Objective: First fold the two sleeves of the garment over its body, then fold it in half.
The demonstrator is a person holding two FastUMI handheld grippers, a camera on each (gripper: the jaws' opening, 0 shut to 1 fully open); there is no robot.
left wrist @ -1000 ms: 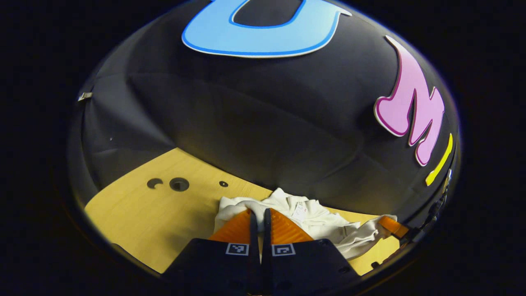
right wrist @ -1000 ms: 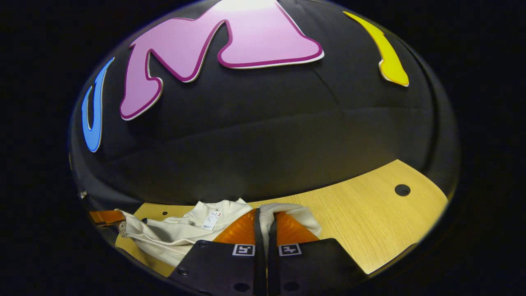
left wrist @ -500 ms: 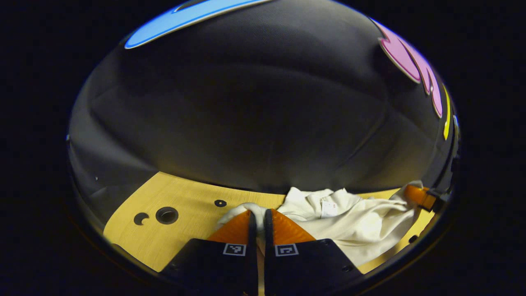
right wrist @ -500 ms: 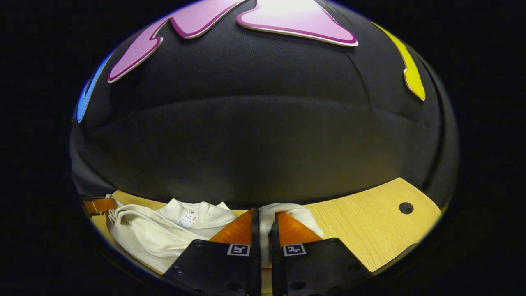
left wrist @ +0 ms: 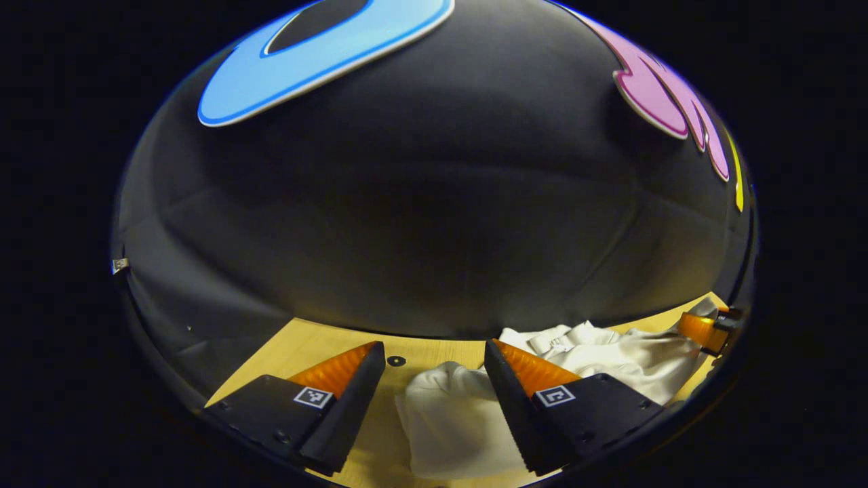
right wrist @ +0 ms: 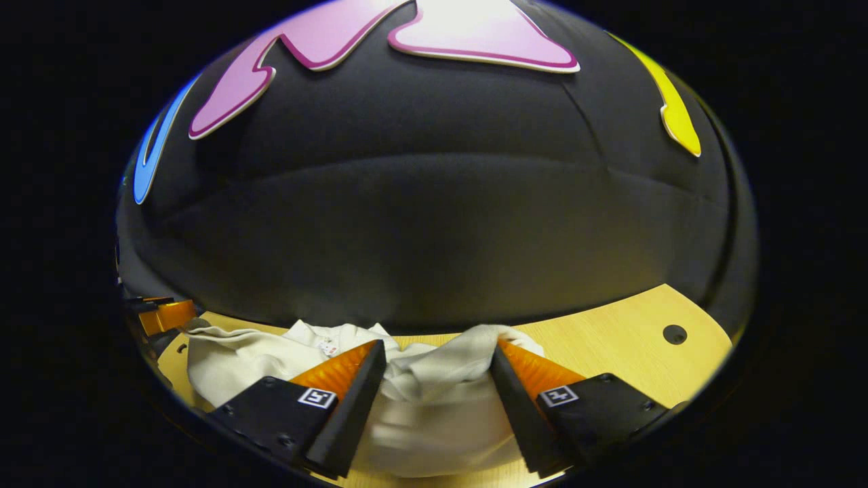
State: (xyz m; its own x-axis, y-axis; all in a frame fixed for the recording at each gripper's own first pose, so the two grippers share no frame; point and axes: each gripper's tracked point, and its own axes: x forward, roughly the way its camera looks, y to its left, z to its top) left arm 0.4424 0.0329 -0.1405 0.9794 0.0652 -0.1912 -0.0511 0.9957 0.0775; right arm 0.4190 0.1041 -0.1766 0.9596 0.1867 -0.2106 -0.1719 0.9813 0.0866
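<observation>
A cream garment (left wrist: 597, 359) lies rumpled on the wooden table (left wrist: 319, 339), close to the booth's back wall. In the left gripper view my left gripper (left wrist: 434, 352) is open, and a released fold of the garment (left wrist: 447, 413) lies loose between its fingers. In the right gripper view my right gripper (right wrist: 437, 349) is open too, straddling the bunched garment (right wrist: 427, 400). A small tag (right wrist: 329, 348) shows at the collar. The other gripper's finger (left wrist: 698, 329) shows at the garment's far right end, and likewise at the far left (right wrist: 166, 315) in the right gripper view.
The table has a small round hole (left wrist: 396, 361) just beyond my left gripper and another hole (right wrist: 674, 333) to the right of my right gripper. The black cloth wall rises directly behind the garment. Bare wood (right wrist: 610, 339) extends to the right.
Both grippers were shut on the garment's edge and have opened, dropping the cloth onto the table. Both had carried it toward the back wall first.
</observation>
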